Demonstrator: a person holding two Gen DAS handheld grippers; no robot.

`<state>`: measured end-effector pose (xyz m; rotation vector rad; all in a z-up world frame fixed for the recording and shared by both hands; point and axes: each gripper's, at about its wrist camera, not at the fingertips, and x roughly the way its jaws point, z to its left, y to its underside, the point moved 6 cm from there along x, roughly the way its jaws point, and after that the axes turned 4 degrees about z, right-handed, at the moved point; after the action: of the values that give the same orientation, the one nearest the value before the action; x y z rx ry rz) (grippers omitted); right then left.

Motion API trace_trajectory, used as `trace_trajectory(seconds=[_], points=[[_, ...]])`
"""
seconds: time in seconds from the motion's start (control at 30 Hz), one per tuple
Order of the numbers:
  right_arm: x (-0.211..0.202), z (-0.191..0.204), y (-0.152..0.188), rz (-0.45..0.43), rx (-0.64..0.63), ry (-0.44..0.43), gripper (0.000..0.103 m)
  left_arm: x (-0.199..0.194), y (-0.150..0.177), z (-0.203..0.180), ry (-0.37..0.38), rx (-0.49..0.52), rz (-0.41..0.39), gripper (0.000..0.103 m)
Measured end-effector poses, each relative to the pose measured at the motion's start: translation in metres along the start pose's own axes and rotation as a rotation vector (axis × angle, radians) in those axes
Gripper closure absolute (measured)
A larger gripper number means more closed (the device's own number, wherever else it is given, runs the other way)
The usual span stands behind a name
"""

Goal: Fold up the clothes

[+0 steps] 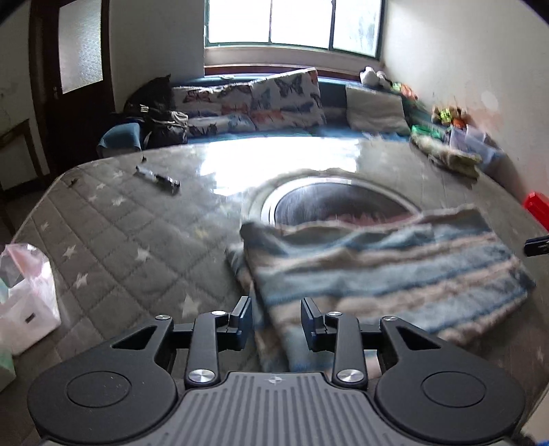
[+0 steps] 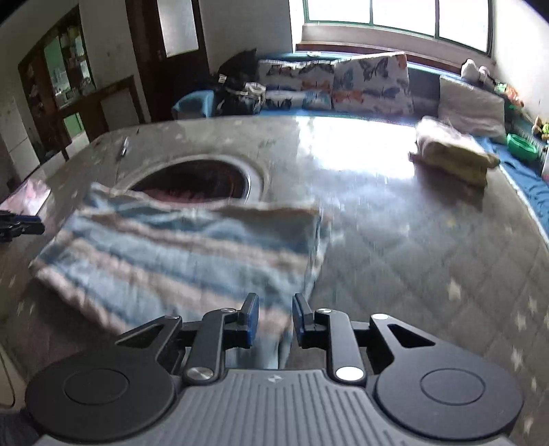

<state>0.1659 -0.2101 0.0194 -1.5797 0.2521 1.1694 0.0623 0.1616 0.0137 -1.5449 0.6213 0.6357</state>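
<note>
Fingers on both grippers stand apart, nothing clamped btwn them. Left gripper [image 1: 276,320] hangs over the near left corner of the striped garment [image 1: 384,271], fabric showing in the gap btwn its pads; right gripper [image 2: 272,317] hangs over the near right corner of the same piece [image 2: 178,250]. Garment is a fuzzy blue/white/pink striped knit, folded flat, lying on the grey star-print quilted cover [image 1: 113,226] of the table, just in front of a round opening [image 1: 329,202] in the top. Frames are blurred, so can't tell if pads touch the cloth. Folded yellowish-pink clothes [image 2: 453,151] sit well apart toward the far right edge. Small dark pen-like item [image 1: 158,179] far left. Butterfly-print cushions [image 1: 284,99] line the bench under the window [image 1: 291,24].
</note>
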Motion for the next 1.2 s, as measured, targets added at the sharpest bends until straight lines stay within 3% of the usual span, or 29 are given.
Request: trace_trajectory(seconds=[0.2,0.4,0.57,0.73,0.97,1.2], points=[[0.044,-0.003,-0.034,-0.012,0.012,0.015,0.082,0.040,-0.024,-0.017,0.031,0.007,0.010,0.070],[0.084,-0.013,-0.056,-0.008,0.081,0.026,0.082,0.082,-0.045,-0.009,-0.005,-0.018,0.039,0.072],[0.110,-0.021,-0.063,0.005,0.110,0.055,0.082,0.101,-0.044,0.007,-0.033,-0.037,0.071,0.076],[0.109,-0.017,-0.070,-0.018,0.086,0.088,0.082,0.093,-0.046,0.004,-0.027,-0.032,0.054,0.076],[0.121,0.010,-0.067,0.024,0.020,0.025,0.077,0.090,-0.043,-0.033,0.079,0.013,0.050,0.076],[0.121,0.013,-0.072,0.020,0.022,0.038,0.076,0.111,-0.041,-0.034,0.047,0.011,0.080,0.072]])
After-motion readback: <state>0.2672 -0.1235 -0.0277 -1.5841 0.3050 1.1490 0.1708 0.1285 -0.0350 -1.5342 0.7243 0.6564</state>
